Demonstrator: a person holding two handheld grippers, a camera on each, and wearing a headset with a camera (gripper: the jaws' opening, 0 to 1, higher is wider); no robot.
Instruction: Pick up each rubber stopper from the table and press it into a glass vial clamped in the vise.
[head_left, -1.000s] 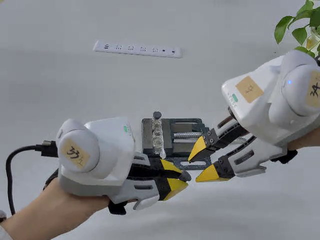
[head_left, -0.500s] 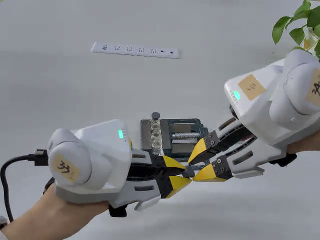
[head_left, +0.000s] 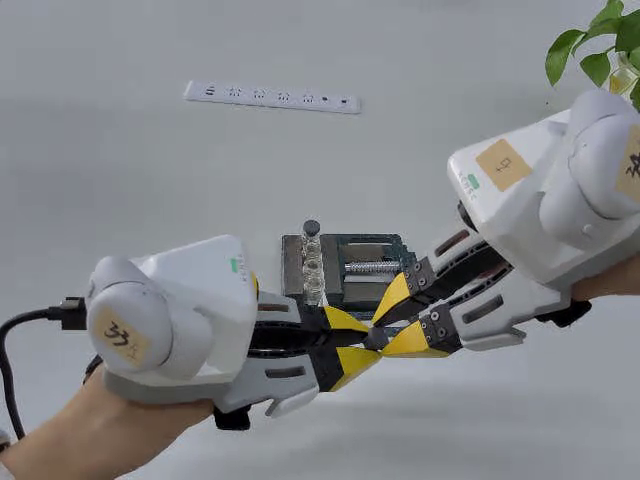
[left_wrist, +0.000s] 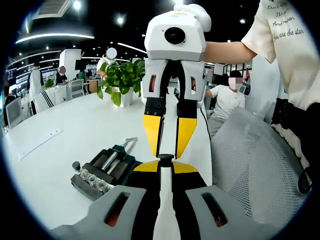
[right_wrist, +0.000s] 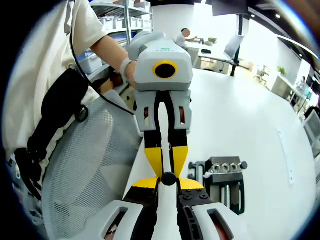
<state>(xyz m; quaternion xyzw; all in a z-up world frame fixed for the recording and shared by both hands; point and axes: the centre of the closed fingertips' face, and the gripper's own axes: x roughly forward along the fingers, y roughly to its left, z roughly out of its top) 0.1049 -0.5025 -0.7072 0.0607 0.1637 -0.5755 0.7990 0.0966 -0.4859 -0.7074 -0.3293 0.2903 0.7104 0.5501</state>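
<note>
So we've got both grippers nose to nose just on the near side of the vise (head_left: 365, 250), above the white table (head_left: 150, 180). The left gripper (head_left: 368, 340) comes in from the lower left, and its jaws are pinched together on a small dark rubber stopper (right_wrist: 169, 178), right at the yellow tips. The right gripper (head_left: 383, 335) reaches in from the upper right. Its tips sit on either side of that same stopper, touching it or as good as touching. Whether it's actually squeezing, we can't tell from any of the views. The stopper itself is off the table, in the air between the two sets of tips, near the vise but not over the vials (head_left: 313, 268). Those stand upright in a row, clamped at the left end of the vise, and the far one has a dark cap (head_left: 312, 228) on top. Further back a white power strip (head_left: 272, 97) lies flat, and there's a green plant (head_left: 600, 50) in the far right corner.
</note>
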